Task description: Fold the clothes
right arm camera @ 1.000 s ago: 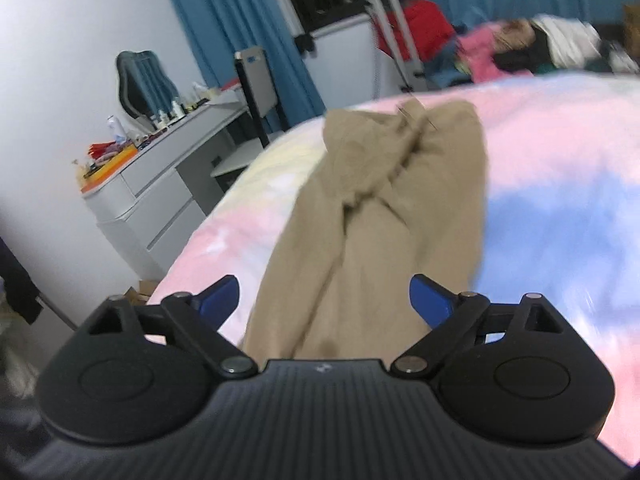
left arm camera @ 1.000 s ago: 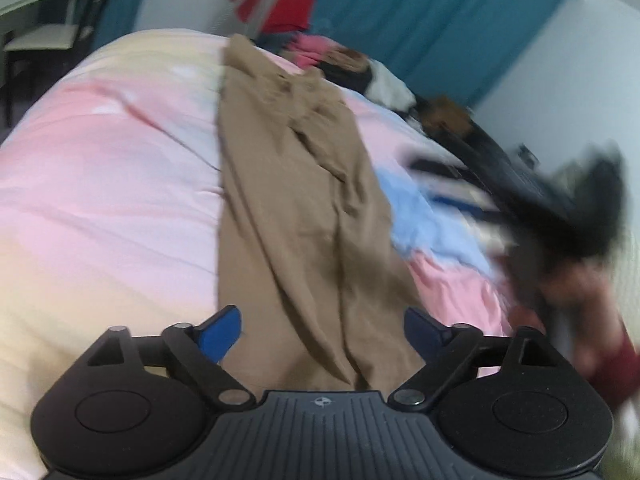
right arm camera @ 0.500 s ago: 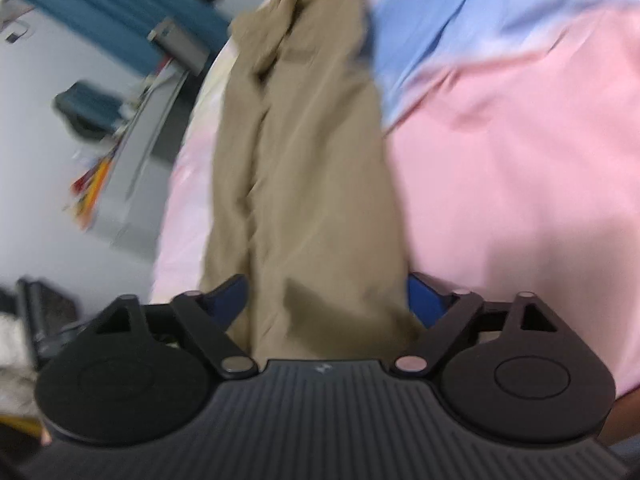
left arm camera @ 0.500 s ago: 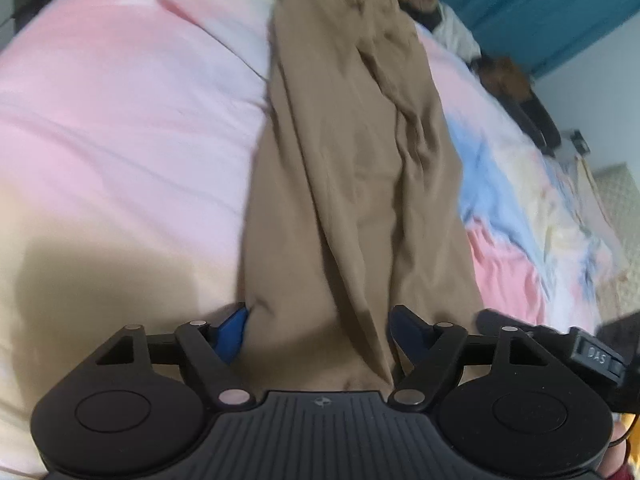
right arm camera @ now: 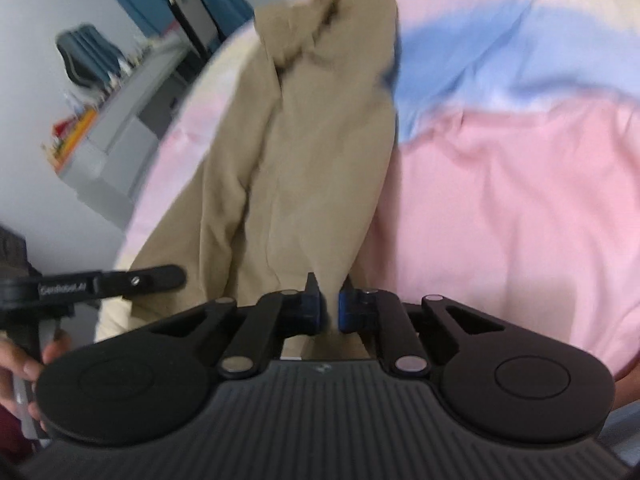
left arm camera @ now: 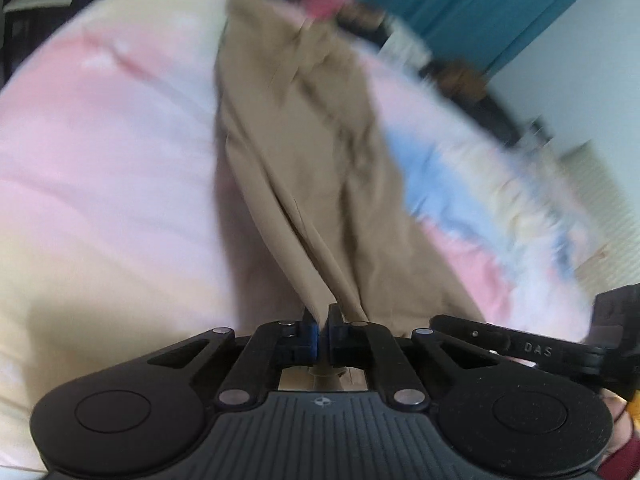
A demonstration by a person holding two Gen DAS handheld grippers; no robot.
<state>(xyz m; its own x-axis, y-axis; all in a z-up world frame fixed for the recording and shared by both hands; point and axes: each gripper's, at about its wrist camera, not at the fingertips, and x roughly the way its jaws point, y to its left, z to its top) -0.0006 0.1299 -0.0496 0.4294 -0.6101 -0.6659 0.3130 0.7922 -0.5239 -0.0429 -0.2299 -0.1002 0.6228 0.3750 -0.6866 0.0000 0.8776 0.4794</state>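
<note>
Both pairs of jaws are now clamped on the near end of the tan trousers (left arm camera: 304, 168): the left gripper (left arm camera: 323, 330) pinches a bunched ridge of cloth between its blue pads, and the right gripper (right arm camera: 329, 312) bites the hem edge beside it. Half a second ago each gripper stood wide apart, straddling the fabric; a second ago both hovered higher, jaws spread, above the cloth. So the change is the closing itself, and it likely means the near end is about to be carried toward the far end for a lengthwise fold, though the blur only shows motion, not direction. The trousers lie stretched lengthwise on the pastel bedspread (left arm camera: 100, 152), legs together, waistband end far away near the clothes pile (left arm camera: 344, 4) by the teal curtain (left arm camera: 480, 8). Cloth close to the left gripper rises in taut creases, suggesting it is lifted off the bed. In the right view a dresser (right arm camera: 120, 120) stands beyond the bed's edge, and a hand (right arm camera: 20, 360) grips the other tool's handle
</note>
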